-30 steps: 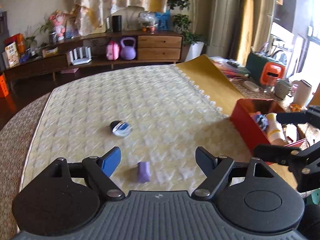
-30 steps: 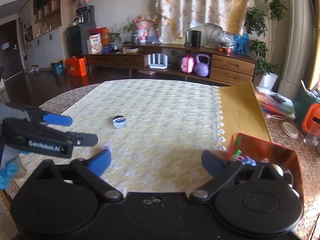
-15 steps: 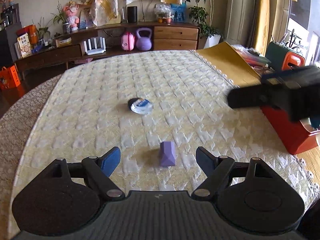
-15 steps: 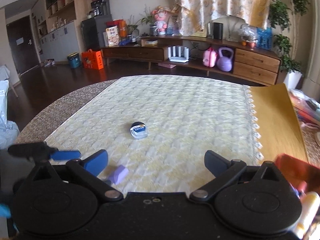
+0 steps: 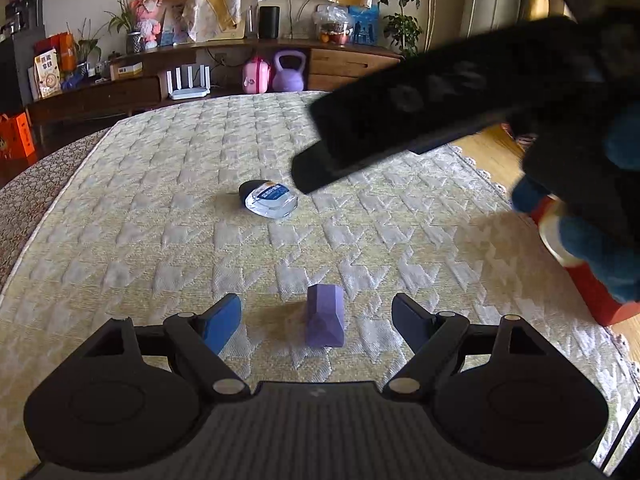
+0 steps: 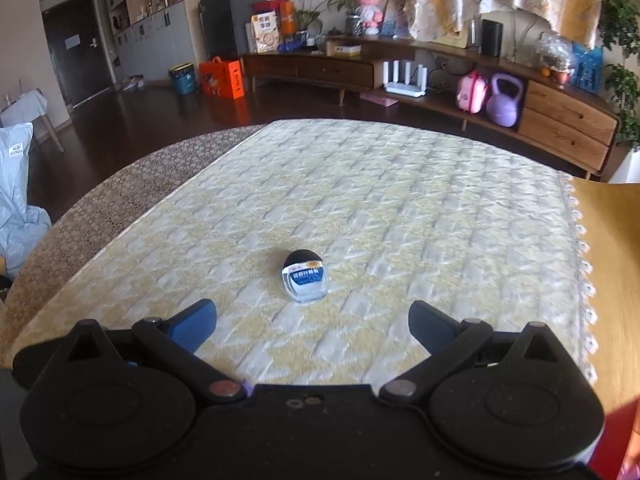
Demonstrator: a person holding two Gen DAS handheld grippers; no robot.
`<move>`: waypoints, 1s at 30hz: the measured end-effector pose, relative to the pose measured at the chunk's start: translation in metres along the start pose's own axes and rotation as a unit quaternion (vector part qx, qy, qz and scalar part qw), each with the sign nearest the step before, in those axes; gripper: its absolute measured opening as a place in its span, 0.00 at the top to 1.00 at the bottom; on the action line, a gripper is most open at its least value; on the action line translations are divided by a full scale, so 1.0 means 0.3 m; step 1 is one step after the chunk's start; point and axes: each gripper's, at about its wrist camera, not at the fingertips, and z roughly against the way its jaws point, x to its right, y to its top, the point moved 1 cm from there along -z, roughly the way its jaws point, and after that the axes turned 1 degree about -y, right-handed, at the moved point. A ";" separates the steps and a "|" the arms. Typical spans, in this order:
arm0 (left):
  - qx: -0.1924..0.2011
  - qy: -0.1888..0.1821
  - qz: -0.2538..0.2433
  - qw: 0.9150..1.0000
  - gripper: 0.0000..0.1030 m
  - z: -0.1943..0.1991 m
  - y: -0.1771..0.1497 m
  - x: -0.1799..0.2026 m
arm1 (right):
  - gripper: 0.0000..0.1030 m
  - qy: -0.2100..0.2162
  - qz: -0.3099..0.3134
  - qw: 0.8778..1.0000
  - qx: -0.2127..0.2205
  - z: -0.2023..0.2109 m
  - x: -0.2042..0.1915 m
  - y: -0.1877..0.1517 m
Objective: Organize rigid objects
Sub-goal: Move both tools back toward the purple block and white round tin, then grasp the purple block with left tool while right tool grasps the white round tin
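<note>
A small purple block (image 5: 325,317) lies on the quilted yellow cloth, between the fingertips of my open left gripper (image 5: 318,318). A small clear bottle with a black cap and blue label (image 5: 269,199) lies on its side farther out; it also shows in the right wrist view (image 6: 305,279), just ahead of my open, empty right gripper (image 6: 312,326). The right gripper's black body (image 5: 460,112) crosses the upper right of the left wrist view, above the bottle.
A red box (image 5: 592,288) stands at the table's right edge, mostly hidden by the blue-gloved hand (image 5: 600,248). Bare wooden tabletop (image 6: 612,264) lies right of the cloth's lace edge. A sideboard with a purple kettlebell (image 6: 505,101) is far behind.
The right gripper has swung left from the red box over the cloth and now faces the bottle. The left gripper has closed in on the purple block, which now sits between its fingers.
</note>
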 end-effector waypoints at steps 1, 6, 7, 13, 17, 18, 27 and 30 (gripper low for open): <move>-0.001 0.000 0.002 1.000 0.20 -0.007 -0.002 -0.002 | 0.01 0.000 0.002 1.000 -0.003 -0.018 0.000 0.006; -0.002 0.000 0.008 1.000 0.20 -0.031 -0.010 -0.006 | 0.03 0.005 0.014 1.000 -0.017 -0.108 -0.007 0.033; -0.001 0.000 0.008 1.000 0.20 -0.033 -0.010 -0.006 | 0.04 0.005 0.016 1.000 -0.020 -0.127 -0.009 0.038; 0.009 0.003 0.008 1.000 0.20 -0.042 -0.018 -0.005 | 0.16 0.007 0.034 0.998 -0.042 -0.231 -0.019 0.056; 0.015 0.008 -0.002 1.000 0.27 -0.042 -0.026 0.005 | 0.24 0.011 0.040 0.998 -0.055 -0.280 -0.027 0.060; 0.015 0.010 -0.004 1.000 0.27 -0.041 -0.029 0.005 | 0.26 0.013 0.040 0.997 -0.057 -0.288 -0.029 0.059; 0.018 0.021 -0.013 1.000 0.46 -0.028 -0.040 0.033 | 0.44 0.005 0.043 0.997 -0.056 -0.308 -0.044 0.053; 0.017 0.018 -0.024 0.999 0.61 -0.024 -0.036 0.043 | 0.53 -0.003 0.045 0.998 -0.053 -0.304 -0.046 0.052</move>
